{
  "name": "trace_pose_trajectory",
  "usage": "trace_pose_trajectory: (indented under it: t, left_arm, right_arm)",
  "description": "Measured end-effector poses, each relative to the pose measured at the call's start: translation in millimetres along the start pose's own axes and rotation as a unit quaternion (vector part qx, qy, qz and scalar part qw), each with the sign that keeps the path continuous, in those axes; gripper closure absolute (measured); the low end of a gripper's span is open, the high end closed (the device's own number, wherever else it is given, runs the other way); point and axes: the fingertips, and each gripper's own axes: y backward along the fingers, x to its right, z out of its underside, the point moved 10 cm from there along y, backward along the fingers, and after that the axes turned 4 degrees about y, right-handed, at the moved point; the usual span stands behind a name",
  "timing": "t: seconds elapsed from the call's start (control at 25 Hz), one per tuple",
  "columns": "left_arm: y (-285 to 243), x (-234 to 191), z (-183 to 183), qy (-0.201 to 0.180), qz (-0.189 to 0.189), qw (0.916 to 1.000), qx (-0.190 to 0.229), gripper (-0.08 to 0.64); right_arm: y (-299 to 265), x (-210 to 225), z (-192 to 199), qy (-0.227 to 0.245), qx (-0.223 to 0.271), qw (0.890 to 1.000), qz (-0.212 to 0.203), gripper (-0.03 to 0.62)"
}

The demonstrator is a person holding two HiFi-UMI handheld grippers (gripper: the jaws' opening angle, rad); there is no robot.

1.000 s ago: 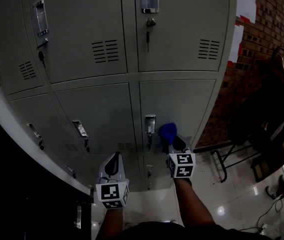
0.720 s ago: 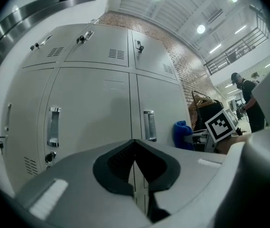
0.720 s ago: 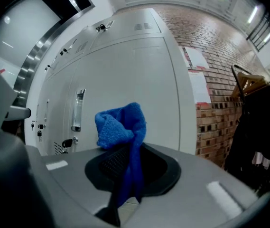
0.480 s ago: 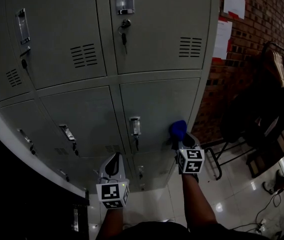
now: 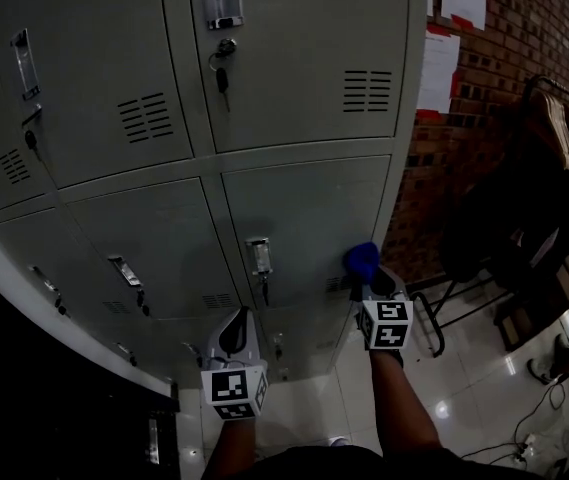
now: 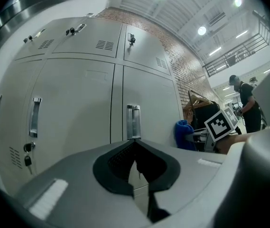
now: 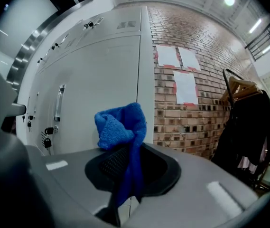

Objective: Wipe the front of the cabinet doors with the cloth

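Note:
The grey metal cabinet (image 5: 304, 68) fills the head view, its doors (image 5: 309, 218) in rows with handles and keys. My right gripper (image 5: 372, 280) is shut on a blue cloth (image 5: 361, 259), whose bunched end sits against the lower right door near its right edge. In the right gripper view the blue cloth (image 7: 120, 132) sticks up from between the jaws beside the cabinet's door (image 7: 101, 99). My left gripper (image 5: 230, 340) hovers lower, to the left, shut and holding nothing, facing the bottom doors (image 6: 78, 103). The cloth (image 6: 184, 134) also shows in the left gripper view.
A brick wall (image 5: 524, 58) with paper sheets (image 5: 440, 68) stands right of the cabinet. A rack (image 5: 564, 158) with dark clothes and a metal frame (image 5: 444, 318) stand on the shiny floor (image 5: 464, 388) at right. Door handles (image 5: 258, 256) and keys (image 5: 222, 76) stick out.
The view has swung so the cabinet sits further left. My right gripper and cloth have slid right along the lower door toward the cabinet's right edge. The left gripper has stayed low.

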Motion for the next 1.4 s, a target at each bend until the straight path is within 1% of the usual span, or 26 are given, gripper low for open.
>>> trace_pose_trajectory:
  t: [0.16, 0.24, 0.32, 0.52, 0.68, 0.8, 0.96, 1.16, 1.4]
  left_arm:
    - [-3, 9, 5, 0.002, 0.008, 1.0000, -0.005, 0.543]
    - [-2, 8, 7, 0.002, 0.007, 1.0000, -0.006, 0.543]
    - [-2, 6, 10, 0.002, 0.002, 1.0000, -0.008, 0.543]
    - [-1, 5, 18, 0.000, -0.012, 0.9995, -0.028, 0.543]
    - [1, 3, 23, -0.001, -0.020, 0.9990, -0.040, 0.543]
    - [5, -2, 24, -0.002, -0.027, 0.9988, -0.041, 0.543]
    - [14, -13, 24, -0.004, -0.040, 0.9983, -0.043, 0.543]
    - [21, -29, 26, 0.001, -0.056, 0.9975, -0.044, 0.543]
    - [26, -42, 28, 0.003, -0.066, 0.9969, -0.043, 0.543]
  right_arm:
    - [4, 0, 3, -0.004, 0.019, 1.000, 0.006, 0.525]
    - [10, 2, 8, -0.007, 0.034, 0.999, 0.014, 0.525]
    - [16, 5, 18, -0.009, 0.037, 0.999, 0.021, 0.526]
    - [17, 4, 49, -0.015, 0.005, 1.000, 0.016, 0.526]
    - [7, -5, 63, -0.014, -0.025, 1.000, 0.002, 0.526]
    - [-6, -16, 64, -0.007, -0.040, 0.999, -0.006, 0.526]
    - [-10, -27, 62, -0.010, -0.036, 0.999, -0.007, 0.528]
    - [-14, -52, 58, 0.009, -0.037, 0.999, -0.027, 0.528]
    - [-17, -89, 51, 0.021, -0.038, 0.997, -0.065, 0.526]
